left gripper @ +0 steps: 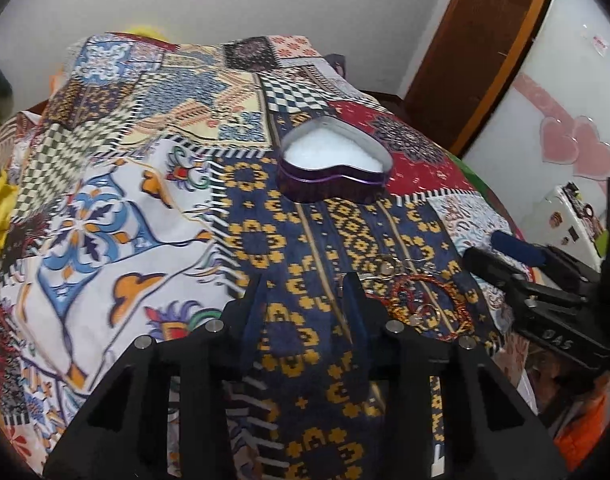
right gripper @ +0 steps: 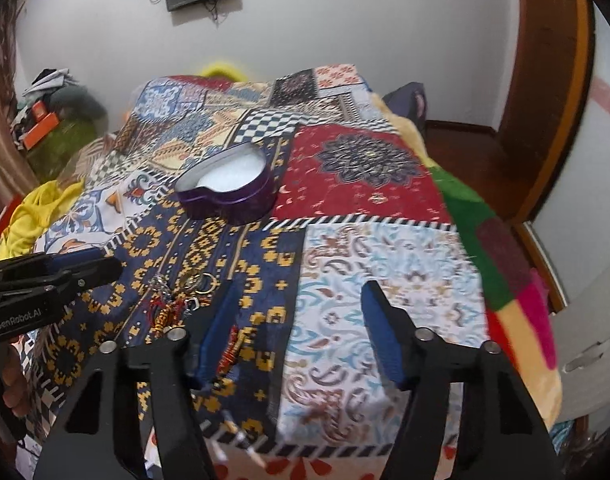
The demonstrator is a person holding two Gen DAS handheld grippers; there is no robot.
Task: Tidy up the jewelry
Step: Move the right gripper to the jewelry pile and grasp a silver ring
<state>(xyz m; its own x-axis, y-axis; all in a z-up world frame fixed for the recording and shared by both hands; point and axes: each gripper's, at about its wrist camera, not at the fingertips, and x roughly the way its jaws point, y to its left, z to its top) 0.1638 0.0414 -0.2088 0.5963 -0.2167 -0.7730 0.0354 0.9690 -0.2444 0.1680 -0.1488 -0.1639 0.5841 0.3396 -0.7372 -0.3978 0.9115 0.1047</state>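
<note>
A purple heart-shaped tin (left gripper: 334,165) with white padding stands open on the patterned bedspread; it also shows in the right wrist view (right gripper: 229,186). A small heap of jewelry (left gripper: 415,298), rings and red-gold bangles, lies on the cloth just right of my left gripper (left gripper: 305,284), which is open and empty. In the right wrist view the jewelry heap (right gripper: 185,300) lies just left of my right gripper (right gripper: 301,292), which is open and empty above the cloth. My right gripper also shows at the right of the left wrist view (left gripper: 505,256), and my left gripper at the left of the right wrist view (right gripper: 85,264).
The patchwork bedspread (left gripper: 145,184) covers the bed. A yellow cloth (right gripper: 37,212) lies at its left side. A wooden door frame (right gripper: 545,80) and a white cupboard (left gripper: 565,80) stand to the right. Clutter (right gripper: 53,100) sits in the far left corner.
</note>
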